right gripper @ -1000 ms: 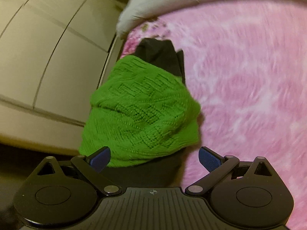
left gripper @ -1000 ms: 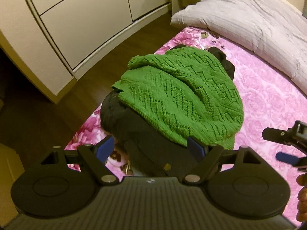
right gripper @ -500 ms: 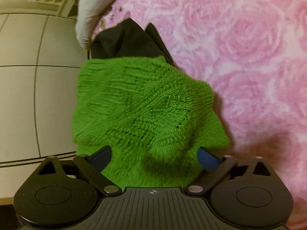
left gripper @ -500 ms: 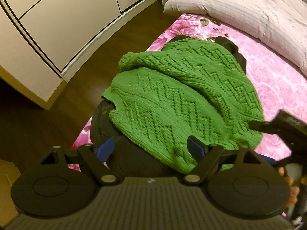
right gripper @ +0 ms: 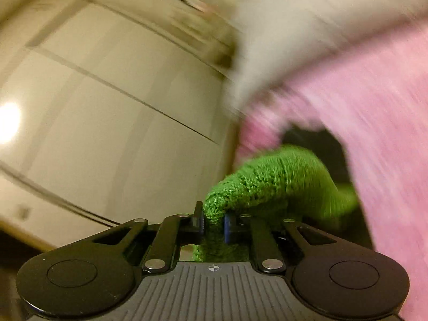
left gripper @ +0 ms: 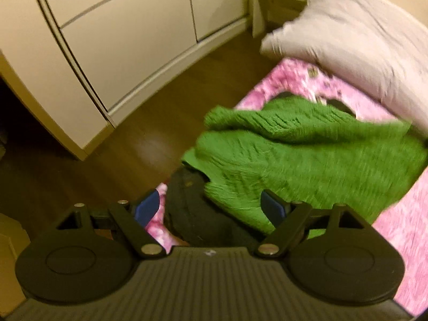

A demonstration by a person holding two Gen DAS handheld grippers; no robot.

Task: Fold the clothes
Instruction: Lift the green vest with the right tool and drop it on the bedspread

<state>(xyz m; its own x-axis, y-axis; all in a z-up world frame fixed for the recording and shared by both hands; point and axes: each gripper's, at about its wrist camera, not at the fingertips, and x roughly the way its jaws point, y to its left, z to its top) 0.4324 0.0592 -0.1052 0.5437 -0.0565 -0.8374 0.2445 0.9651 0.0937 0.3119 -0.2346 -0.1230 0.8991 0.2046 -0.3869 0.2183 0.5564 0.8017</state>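
Note:
A green knitted sweater [left gripper: 307, 157] lies crumpled on top of a black garment [left gripper: 203, 214] near the edge of the pink floral bedspread [left gripper: 401, 227]. My left gripper [left gripper: 211, 208] hovers open just above the black garment, its blue pads wide apart with nothing pinched. In the right wrist view, which is blurred by motion, my right gripper [right gripper: 214, 223] is closing on a bunched fold of the green sweater [right gripper: 281, 182]. The knit sits pressed between the two pads and lifts up from the pile. The black garment [right gripper: 321, 144] shows behind it.
A grey-white pillow [left gripper: 355, 50] lies at the head of the bed. Cream wardrobe doors [left gripper: 120, 48] stand along the left, with a strip of brown wooden floor [left gripper: 149, 133] between them and the bed edge. The bedspread stretches away to the right.
My right gripper went from wide open over the sweater to shut on a fold of it and tipped upward. The left gripper shifted sideways, so the sweater now sits further right in its view.

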